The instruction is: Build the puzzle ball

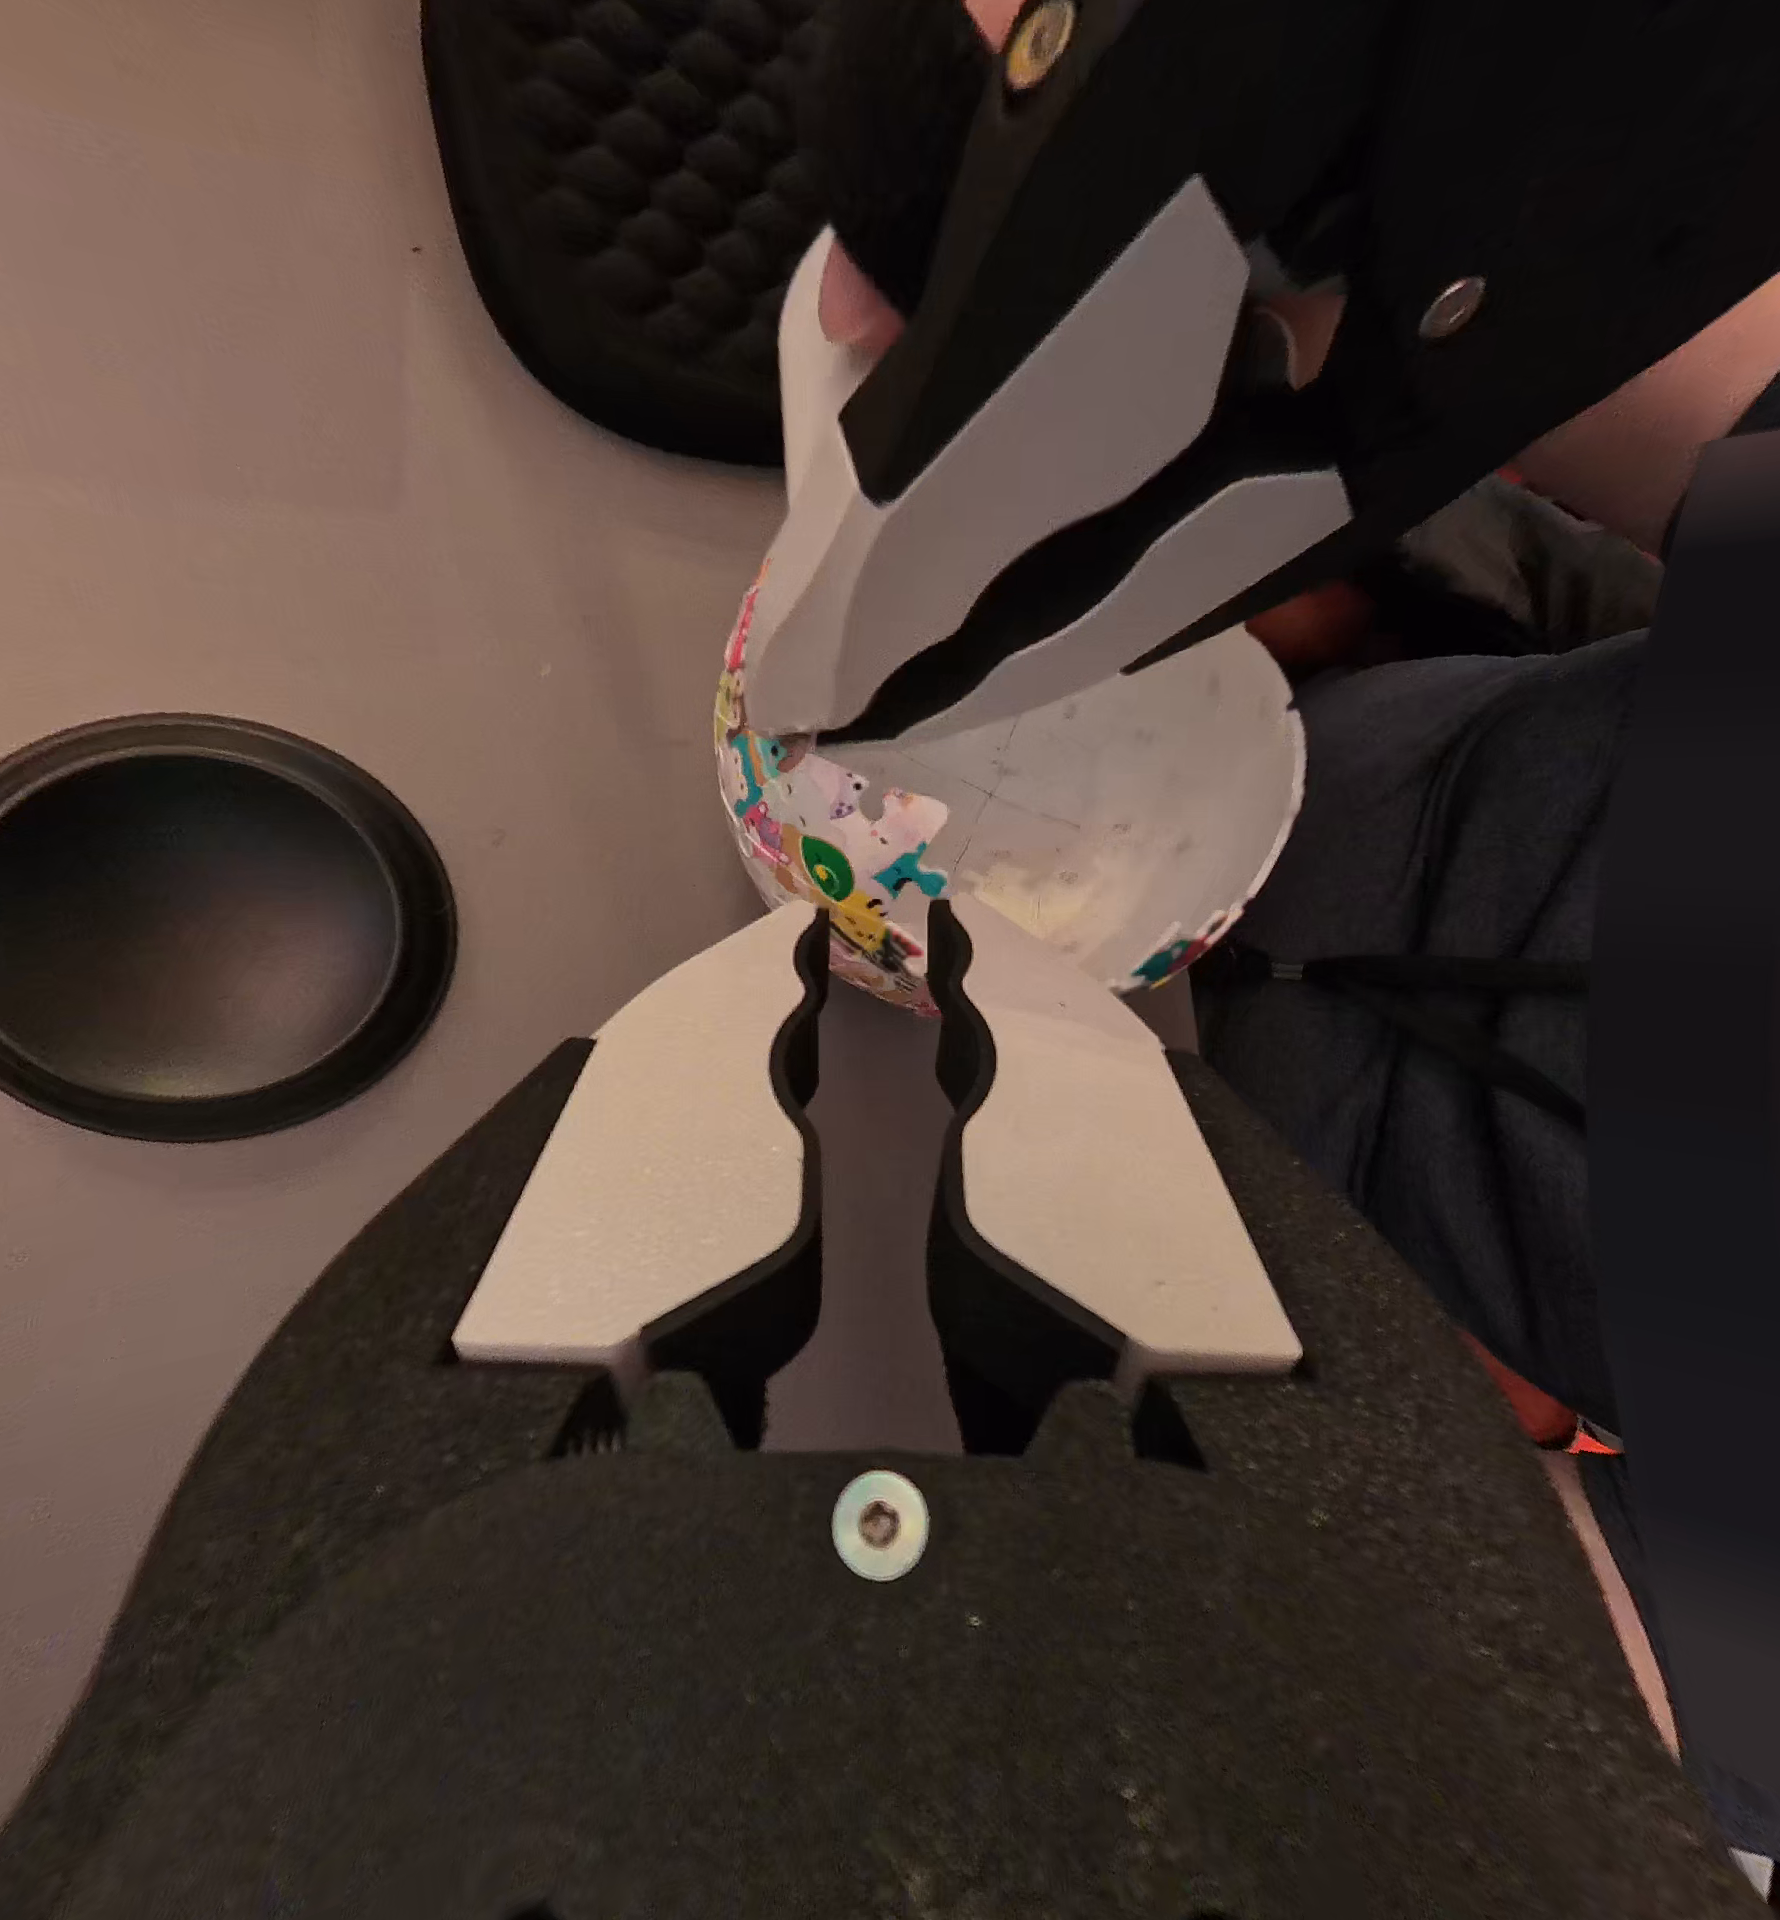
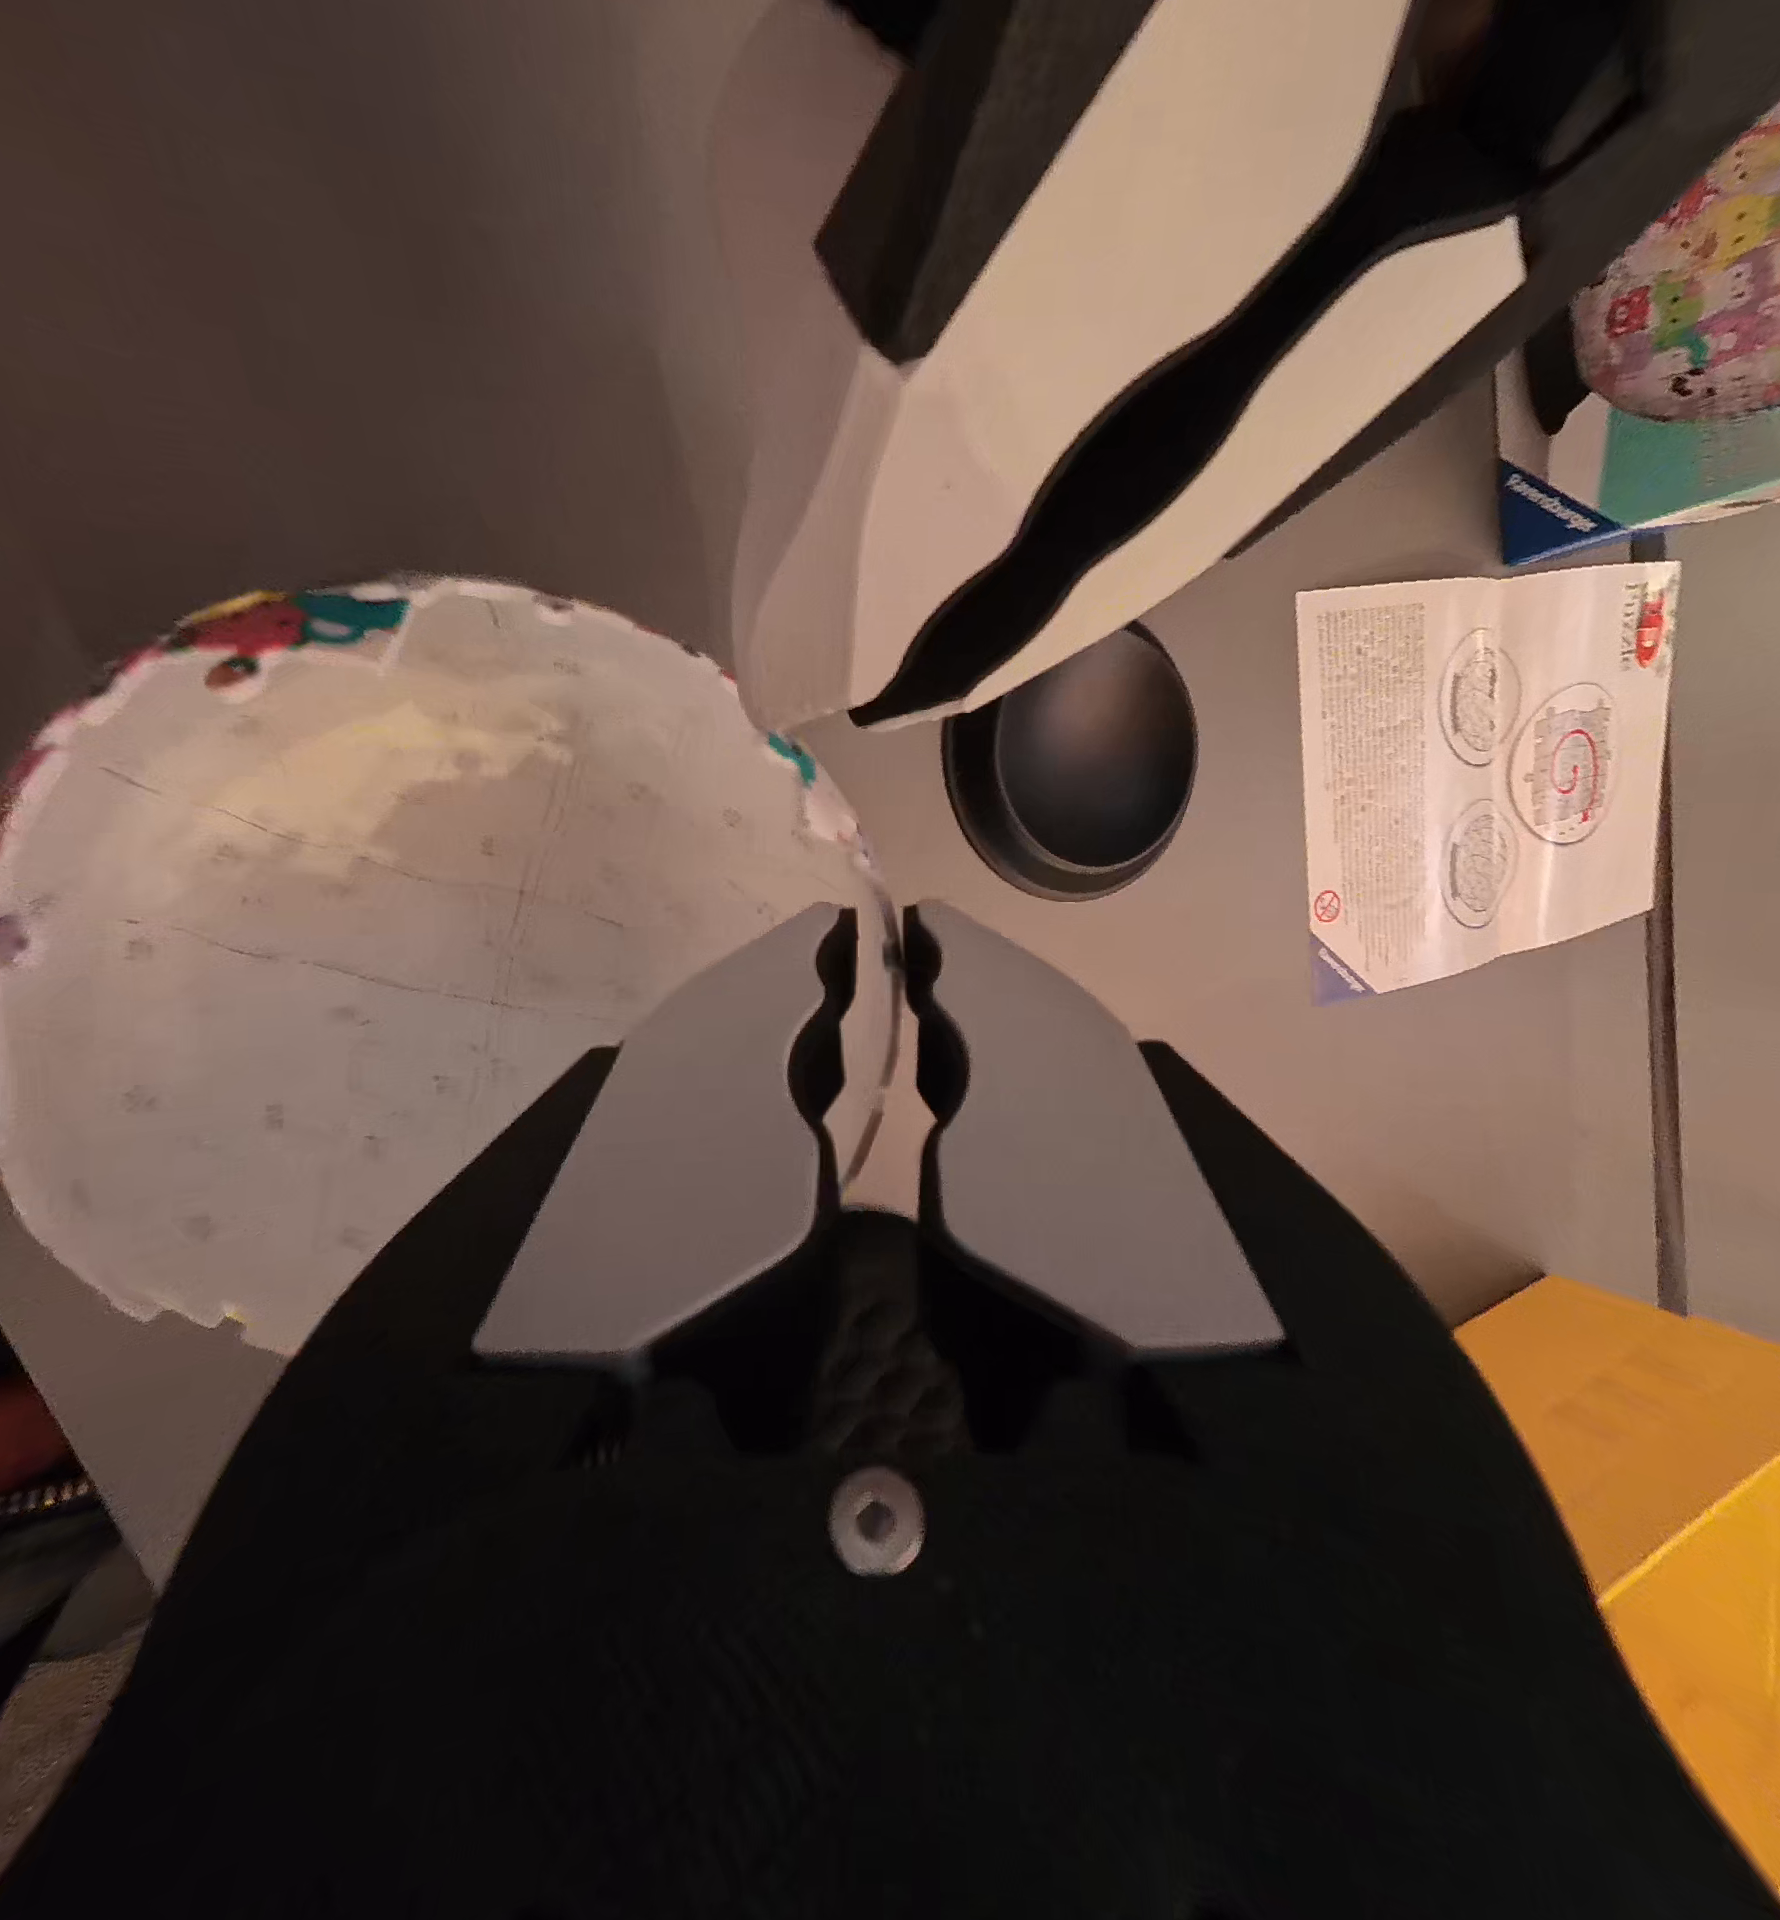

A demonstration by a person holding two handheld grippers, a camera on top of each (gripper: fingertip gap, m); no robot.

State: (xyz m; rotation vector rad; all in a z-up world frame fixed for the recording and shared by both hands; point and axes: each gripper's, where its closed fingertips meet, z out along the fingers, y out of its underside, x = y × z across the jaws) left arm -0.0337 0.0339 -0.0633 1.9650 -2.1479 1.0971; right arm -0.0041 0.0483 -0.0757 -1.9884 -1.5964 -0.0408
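White plastic inside, bright cartoon print outside: the half-built puzzle ball shell (image 1: 1073, 831) is sitting as an open bowl, held up between both tools over the grey table (image 1: 242, 416), its hollow facing the left wrist cam. Approx half the sphere assembled; rim edge jagged with interlock tabs, so more pieces are still to go on.

Left gripper (image 1: 875, 920) is meeting the lower printed rim. Jaws narrowly apart, shell edge sitting at the tips; cannot tell if they are truly clamping. Right gripper (image 2: 878, 914) is pinching the thin shell wall edge-on between its pads, jaws near-closed on it. In the left wrist cam the right tool's tips are landing on the upper-left rim beside a gap in the print.

Judgement: step in hand = steadying the shell for the next piece. To do well: keep grip light, wall prob. flexes and seams could pop; hold the two grips on opposite rim sections so the shell is not twisting; leave the open tab edge clear.

Round black dish-like stand (image 1: 179, 925) is lying empty nearby on the table. Farther off: black quilted pad (image 1: 637, 208), folded white instruction leaflet (image 2: 1488, 779), puzzle box with colourful print (image 2: 1727, 343), yellow bin (image 2: 1675, 1538).
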